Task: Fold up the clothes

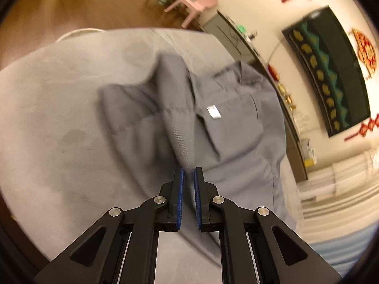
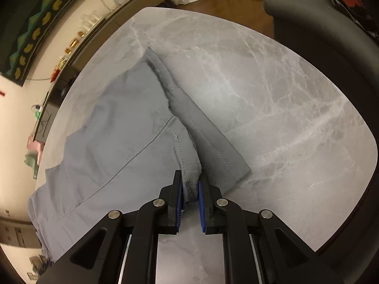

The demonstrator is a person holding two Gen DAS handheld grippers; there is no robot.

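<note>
Marble-look grey table (image 2: 272,99) fills both views, grey trousers (image 2: 123,127) spread across it. Right gripper (image 2: 190,184) is clamped on a bunched hem fold right between its pads. Only the left view shows the white label (image 1: 213,112), ahead of the left gripper (image 1: 188,172), jaws slightly apart, nothing pinched

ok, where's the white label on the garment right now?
Left wrist view: the white label sits mid-frame on the grey garment, beyond the left tool and slightly to its right, toward the wall-side edge of the table.
</note>
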